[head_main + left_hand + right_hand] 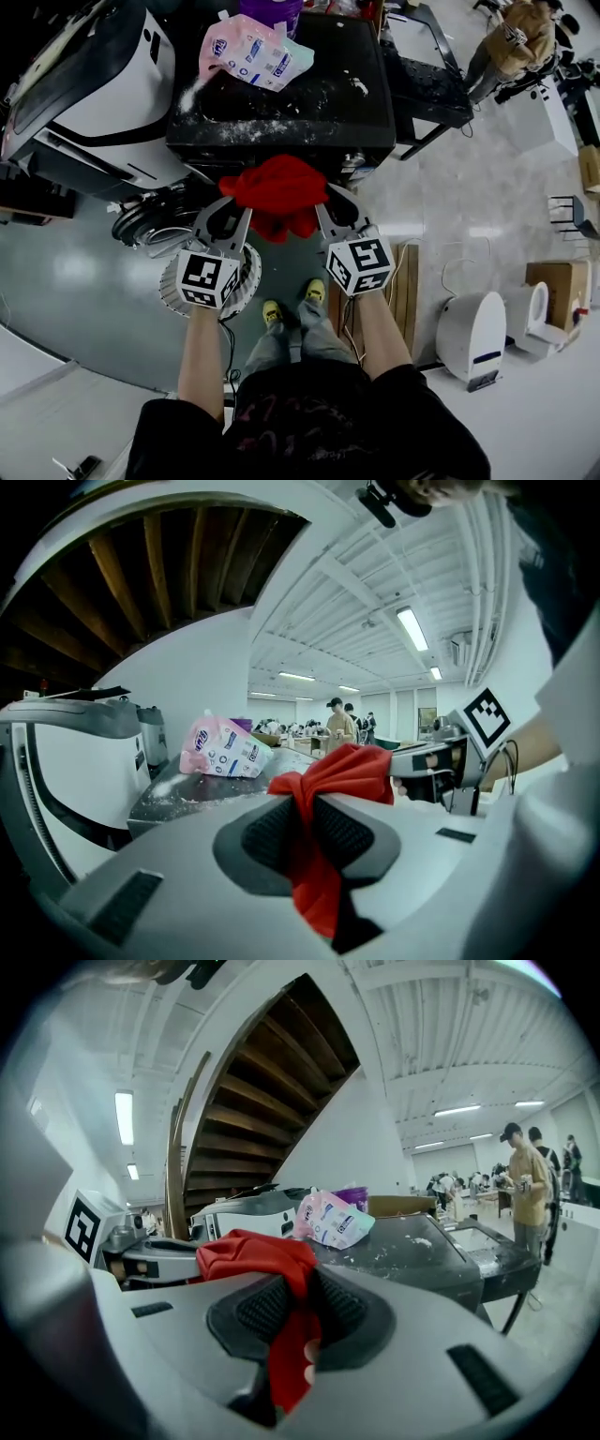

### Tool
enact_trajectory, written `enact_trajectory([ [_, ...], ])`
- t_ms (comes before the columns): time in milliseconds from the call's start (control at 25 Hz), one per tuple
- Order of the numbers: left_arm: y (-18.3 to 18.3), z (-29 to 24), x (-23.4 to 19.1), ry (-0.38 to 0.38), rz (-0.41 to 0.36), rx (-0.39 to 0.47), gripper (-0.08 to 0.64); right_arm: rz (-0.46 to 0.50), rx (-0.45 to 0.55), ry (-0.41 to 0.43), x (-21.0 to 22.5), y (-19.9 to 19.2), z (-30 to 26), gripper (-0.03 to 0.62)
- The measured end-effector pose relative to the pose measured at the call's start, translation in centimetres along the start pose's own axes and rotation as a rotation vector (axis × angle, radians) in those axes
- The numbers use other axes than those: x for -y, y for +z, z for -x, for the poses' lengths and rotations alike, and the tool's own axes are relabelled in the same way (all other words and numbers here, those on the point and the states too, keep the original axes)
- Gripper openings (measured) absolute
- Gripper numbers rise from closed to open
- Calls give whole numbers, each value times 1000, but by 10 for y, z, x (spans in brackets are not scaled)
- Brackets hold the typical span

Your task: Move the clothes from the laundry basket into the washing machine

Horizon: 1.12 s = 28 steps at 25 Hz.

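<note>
One red garment [278,192] hangs stretched left to right between two claws, just near of the dark, powder-dusted machine top [309,108]. The left claw [228,217] is clamped on its left end and the right claw [337,214] on its right end, so neither hand is nearer. One white basket [251,270] sits below the left claw. One round door ring [150,223], judged the washer's opening, lies to the left. One pink pouch [248,49] lies on the far top.

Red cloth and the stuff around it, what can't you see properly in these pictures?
- Red cloth: all views; bunched between left gripper and right gripper, so what garment it is is unclear.
- Round white ribbed thing on the floor: head view; left gripper covers most, contents hidden.
- White machine: head view; the picture's edge cuts it off, no opening shows.
- Pink pouch: print too small to read.
</note>
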<state>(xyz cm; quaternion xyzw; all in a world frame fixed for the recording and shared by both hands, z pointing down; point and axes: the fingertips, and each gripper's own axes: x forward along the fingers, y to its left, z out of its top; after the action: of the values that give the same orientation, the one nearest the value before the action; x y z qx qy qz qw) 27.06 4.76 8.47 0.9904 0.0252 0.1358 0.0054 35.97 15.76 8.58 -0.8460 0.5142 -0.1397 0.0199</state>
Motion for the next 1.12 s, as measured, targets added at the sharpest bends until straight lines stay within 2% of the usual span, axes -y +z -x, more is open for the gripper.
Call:
enact_trajectory([
  [160,-11,-4,-7,-52,-2,3,73,-29,13,-44,-2,-9,-5,64],
  [320,-24,-8,-18,-68,4,0,72,-35,4,-70,-6,-25,-13,64],
  [680,-80,-39,-27,-71,73,-36,73,-72,-42,-84,14,-78,-38,64],
  [1120,-138,-84,-28,-48,89,-71,72,-153,-73,-67,53,-141,-66,64],
])
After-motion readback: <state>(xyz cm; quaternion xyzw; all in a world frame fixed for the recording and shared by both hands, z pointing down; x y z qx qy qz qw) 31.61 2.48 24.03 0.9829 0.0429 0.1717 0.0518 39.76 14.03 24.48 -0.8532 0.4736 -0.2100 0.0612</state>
